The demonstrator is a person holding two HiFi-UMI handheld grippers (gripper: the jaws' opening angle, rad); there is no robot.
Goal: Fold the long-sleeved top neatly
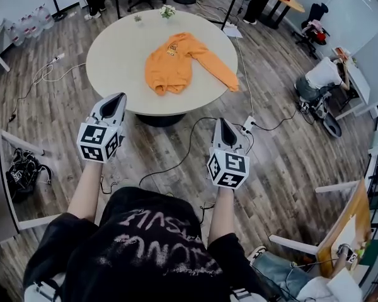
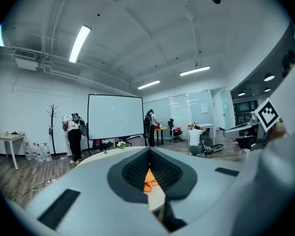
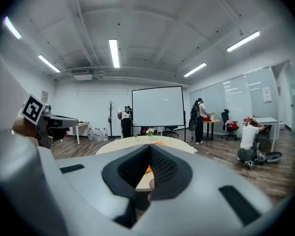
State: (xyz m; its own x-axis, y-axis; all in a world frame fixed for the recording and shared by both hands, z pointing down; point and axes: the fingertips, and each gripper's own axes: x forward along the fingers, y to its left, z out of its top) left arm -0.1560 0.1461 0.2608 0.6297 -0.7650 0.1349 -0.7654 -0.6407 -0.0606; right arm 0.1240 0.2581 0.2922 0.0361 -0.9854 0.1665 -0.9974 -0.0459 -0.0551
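You hold both grippers over the wooden floor (image 1: 290, 150), not yet at the round worktop (image 1: 116, 52). Your left gripper (image 1: 117, 99) has its jaws pressed together with nothing between them. Your right gripper (image 1: 222, 123) is closed and empty in the same way. The orange long-sleeved top (image 1: 175, 63) lies crumpled near the middle of the worktop, one sleeve stretched toward the right edge. Both grippers are well apart from it.

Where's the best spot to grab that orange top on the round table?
Probably the cuff of the outstretched sleeve, approached from the table's near right edge: it lies flat, clear of the orange top's body, nearest the right tool, shut now.
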